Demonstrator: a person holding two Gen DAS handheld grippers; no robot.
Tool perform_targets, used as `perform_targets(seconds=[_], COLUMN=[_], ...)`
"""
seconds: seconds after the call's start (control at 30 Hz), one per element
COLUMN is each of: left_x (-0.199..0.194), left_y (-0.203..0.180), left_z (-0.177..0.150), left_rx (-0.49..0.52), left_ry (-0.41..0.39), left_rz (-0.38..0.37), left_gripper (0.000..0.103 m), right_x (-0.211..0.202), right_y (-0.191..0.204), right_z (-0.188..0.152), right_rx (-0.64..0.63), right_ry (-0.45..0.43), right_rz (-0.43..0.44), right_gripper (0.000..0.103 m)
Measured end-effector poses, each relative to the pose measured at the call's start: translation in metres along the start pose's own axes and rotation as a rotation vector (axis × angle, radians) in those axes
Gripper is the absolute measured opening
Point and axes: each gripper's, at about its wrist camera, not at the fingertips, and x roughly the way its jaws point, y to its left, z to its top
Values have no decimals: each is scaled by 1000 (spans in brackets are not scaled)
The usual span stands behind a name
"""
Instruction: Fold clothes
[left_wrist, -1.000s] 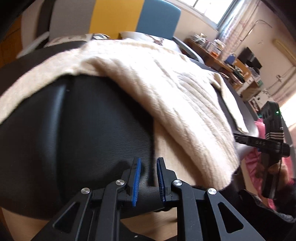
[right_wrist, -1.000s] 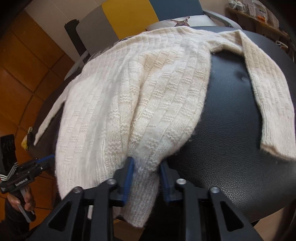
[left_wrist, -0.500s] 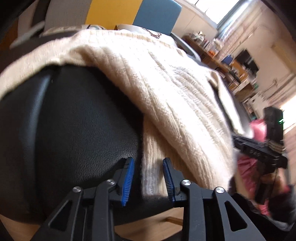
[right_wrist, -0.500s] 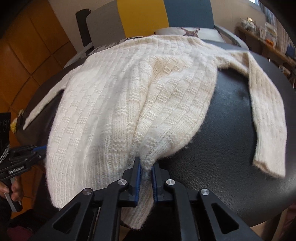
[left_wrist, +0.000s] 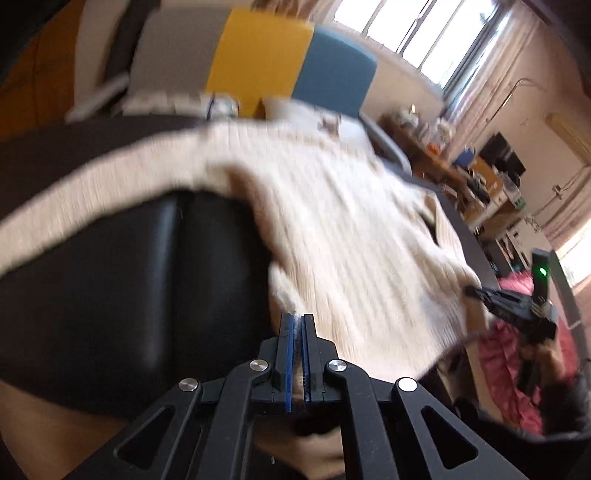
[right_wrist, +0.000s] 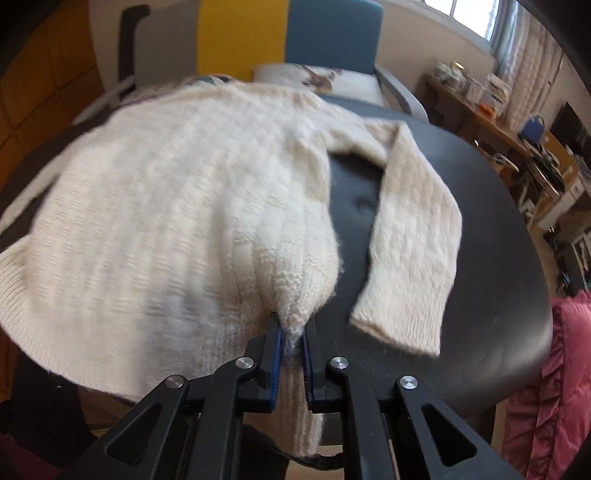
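Note:
A cream knitted sweater (right_wrist: 177, 206) lies spread over a black leather surface (right_wrist: 491, 236). One sleeve (right_wrist: 413, 236) runs down the right side in the right wrist view. My right gripper (right_wrist: 291, 332) is shut on a bunched fold of the sweater's lower edge. In the left wrist view the sweater (left_wrist: 354, 251) looks blurred, and my left gripper (left_wrist: 296, 319) is shut on its hem at the near corner. The right gripper (left_wrist: 476, 291) also shows at the far right there, pinching the knit.
Grey, yellow and blue chair backs (right_wrist: 332, 33) stand behind the black surface. A cluttered wooden desk (left_wrist: 461, 166) sits by the window at right. A pink ruffled cloth (right_wrist: 546, 387) hangs at the right edge. Wooden floor shows below the seat (left_wrist: 44, 435).
My left gripper has closed from open onto the sweater's hem. The right gripper stayed shut on its fold and both pulled the hem up and away, the sleeve shifting with it.

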Motion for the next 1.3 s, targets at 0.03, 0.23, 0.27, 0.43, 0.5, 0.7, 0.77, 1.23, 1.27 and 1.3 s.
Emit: perform_targets(seconds=[0.03, 0.23, 0.27, 0.43, 0.5, 0.7, 0.77, 1.23, 1.27, 1.3], left_x=[4, -7, -13, -19, -8, 48, 63, 125, 127, 127], left_y=[1, 31, 42, 79, 83, 112, 120, 140, 140, 139], left_z=[-7, -22, -19, 17, 35, 89, 101, 121, 120, 121], left_rx=[-5, -129, -180, -292, -295, -446, -498, -726, -734, -735], left_ry=[25, 47, 25, -72, -67, -24, -14, 0, -5, -12], left_rz=[-15, -88, -105, -62, -48, -158, -179, -279, -283, -275], left_gripper=[4, 6, 6, 12, 12, 12, 12, 22, 22, 22], right_x=[7, -9, -17, -32, -23, 10, 21, 48, 48, 47], right_y=[-2, -7, -5, 48, 88, 169, 177, 164, 164, 164], right_z=[-1, 22, 29, 64, 72, 81, 84, 98, 99, 99], right_rx=[12, 67, 66, -37, -131, -280, -288, -206, -206, -206], right_ry=[19, -71, -111, -206, -178, -93, -77, -32, -33, -35], right_rz=[-16, -59, -77, 95, 172, 279, 283, 283, 285, 286], right_gripper=[10, 18, 20, 23, 23, 23, 23, 23, 23, 23])
